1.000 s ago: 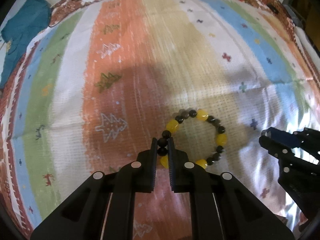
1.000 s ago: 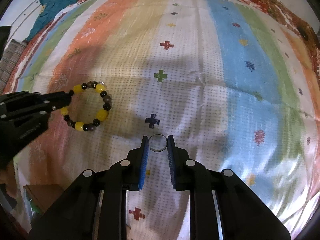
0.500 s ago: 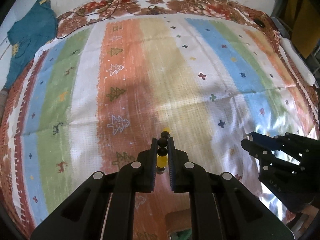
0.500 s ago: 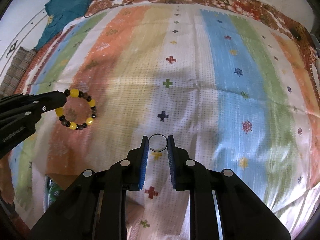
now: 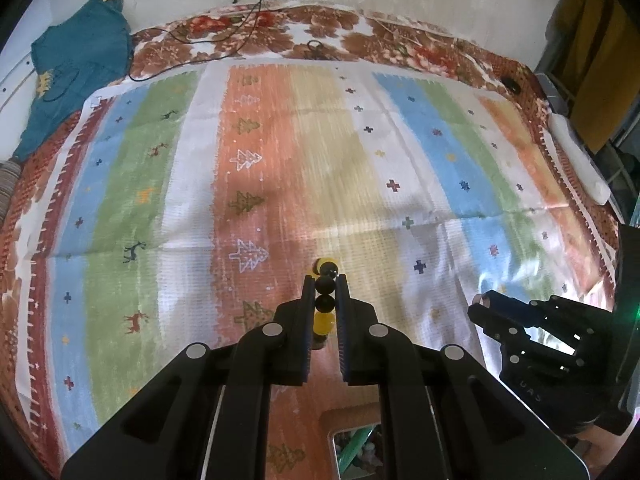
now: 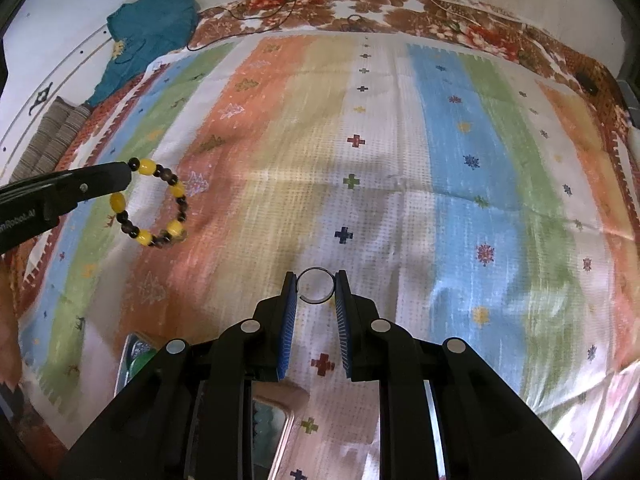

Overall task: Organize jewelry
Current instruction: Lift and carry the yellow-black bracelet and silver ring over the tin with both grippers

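The left tongs (image 5: 325,280) pinch a bracelet (image 5: 325,294) of black and yellow beads, seen edge-on in their own view as a short stack of beads between the fingers. The right wrist view shows what that view hides: the whole bracelet (image 6: 154,206) hangs as a full loop from the left tongs (image 6: 120,176), above the striped cloth (image 6: 460,160) near the bed's left edge. The right tongs (image 6: 316,286) pinch a thin metal ring (image 6: 316,285) between blue-padded fingers. From the left view, the right tongs (image 5: 480,304) appear toward the right edge. A mirror-lidded box (image 5: 354,450) lies under the tongs. Compared with a second ago, both pieces have risen off the cloth, and more of the bed shows.
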The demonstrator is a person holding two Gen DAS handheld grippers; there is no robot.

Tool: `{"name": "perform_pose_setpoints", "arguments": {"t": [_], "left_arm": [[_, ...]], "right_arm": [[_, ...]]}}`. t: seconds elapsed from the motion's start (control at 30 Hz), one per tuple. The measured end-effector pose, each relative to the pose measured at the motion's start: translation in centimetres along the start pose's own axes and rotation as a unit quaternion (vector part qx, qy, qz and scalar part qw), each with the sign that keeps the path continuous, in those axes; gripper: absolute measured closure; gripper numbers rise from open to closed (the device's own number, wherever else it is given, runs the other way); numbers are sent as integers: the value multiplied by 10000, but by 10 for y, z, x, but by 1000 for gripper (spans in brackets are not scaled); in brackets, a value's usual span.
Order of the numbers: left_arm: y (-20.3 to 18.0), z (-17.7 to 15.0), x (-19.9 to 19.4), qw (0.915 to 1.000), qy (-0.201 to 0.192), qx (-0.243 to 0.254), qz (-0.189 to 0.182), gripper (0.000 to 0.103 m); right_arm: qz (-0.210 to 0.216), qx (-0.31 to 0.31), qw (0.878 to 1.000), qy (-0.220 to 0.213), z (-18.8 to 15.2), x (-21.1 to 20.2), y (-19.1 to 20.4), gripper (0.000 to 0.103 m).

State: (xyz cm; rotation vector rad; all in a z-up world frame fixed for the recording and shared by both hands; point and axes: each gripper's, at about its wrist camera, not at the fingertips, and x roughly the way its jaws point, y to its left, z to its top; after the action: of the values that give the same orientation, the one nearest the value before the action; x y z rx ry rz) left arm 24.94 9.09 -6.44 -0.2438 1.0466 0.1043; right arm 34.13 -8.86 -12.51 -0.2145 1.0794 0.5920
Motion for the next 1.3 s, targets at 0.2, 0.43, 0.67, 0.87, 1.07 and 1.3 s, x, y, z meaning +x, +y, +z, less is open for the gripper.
{"name": "perform_pose_setpoints", "arguments": {"t": [0.2, 0.43, 0.67, 0.87, 1.07, 1.3], "left_arm": [[-6, -4, -20, 9998, -169, 69, -87, 94], [-22, -15, -54, 9982, -477, 248, -259, 94], [-32, -29, -67, 9971, -524, 401, -378, 94], [-38, -38, -84, 9955, -659, 492, -480, 94], [-47, -50, -98, 9935, -770, 630, -561, 94], [-44, -58, -101, 9928, -719, 520, -806, 94]], "right_arm": [[139, 40, 9998, -155, -4, -15, 2, 83], [286, 4, 9992, -288, -12, -32, 9, 83], [349, 6, 9989, -325, -19, -39, 12, 83], [425, -47, 9983, -402, -24, -49, 18, 83], [516, -136, 9977, -427, -31, -56, 26, 83], [616, -195, 9971, -413, -39, -62, 32, 83]]}}
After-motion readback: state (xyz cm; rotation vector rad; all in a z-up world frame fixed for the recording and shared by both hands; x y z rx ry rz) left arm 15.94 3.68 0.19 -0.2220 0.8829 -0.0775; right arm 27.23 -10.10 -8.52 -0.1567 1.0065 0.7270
